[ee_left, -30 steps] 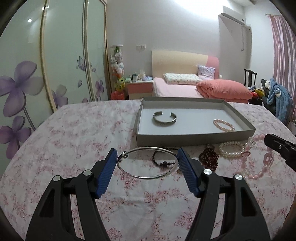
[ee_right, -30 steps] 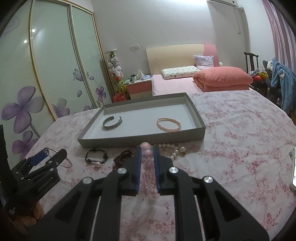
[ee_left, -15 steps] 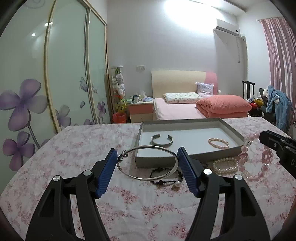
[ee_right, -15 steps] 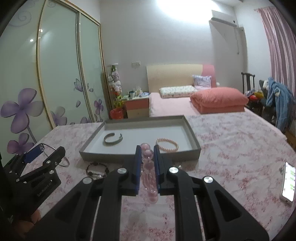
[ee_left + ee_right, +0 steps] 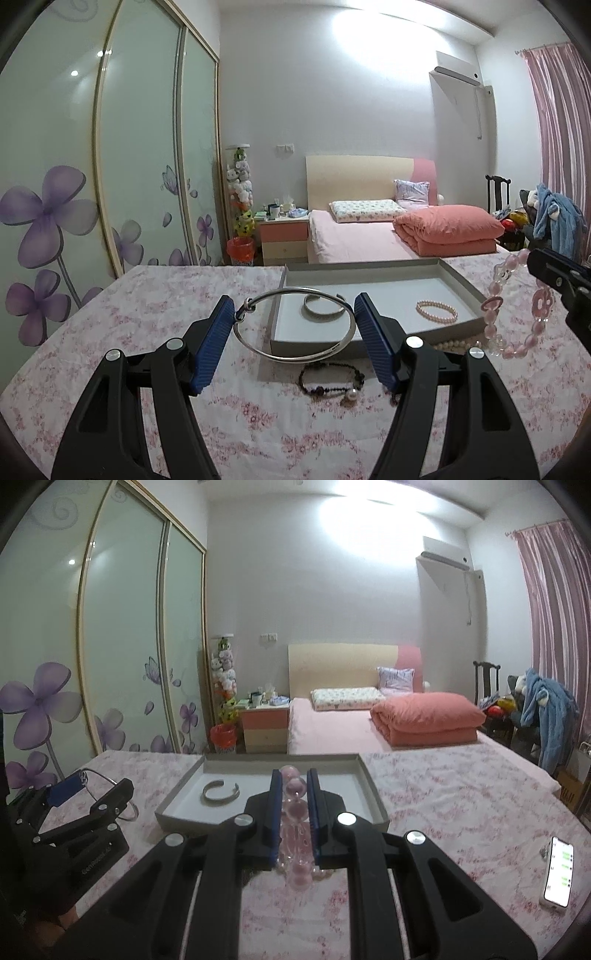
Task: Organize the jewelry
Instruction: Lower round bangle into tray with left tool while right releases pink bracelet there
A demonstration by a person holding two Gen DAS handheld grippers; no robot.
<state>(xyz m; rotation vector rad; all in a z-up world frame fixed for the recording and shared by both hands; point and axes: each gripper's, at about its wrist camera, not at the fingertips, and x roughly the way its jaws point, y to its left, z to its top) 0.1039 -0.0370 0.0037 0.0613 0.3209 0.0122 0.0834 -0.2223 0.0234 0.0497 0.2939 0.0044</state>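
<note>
My left gripper (image 5: 294, 314) is shut on a thin silver bangle (image 5: 245, 310), held flat between the blue pads above the floral tablecloth, in front of the grey tray (image 5: 461, 284). A silver cuff (image 5: 321, 310) and a small pink pearl bracelet (image 5: 436, 312) lie in the tray. At the right, my right gripper (image 5: 554, 273) dangles a pink bead bracelet (image 5: 491, 306). In the right wrist view my right gripper (image 5: 293, 775) is shut on that pink bead bracelet (image 5: 295, 812), just before the tray (image 5: 373, 794). The left gripper (image 5: 85, 790) is at the left there.
A black bead bracelet (image 5: 330, 382) and a white pearl strand (image 5: 454, 345) lie on the cloth in front of the tray. A lit phone (image 5: 557, 871) rests on the table at the far right. A bed, nightstand and wardrobe doors stand beyond the table.
Both grippers have risen and tipped upward with their bracelets still held. The tray and the loose jewelry now sit lower in both views.
</note>
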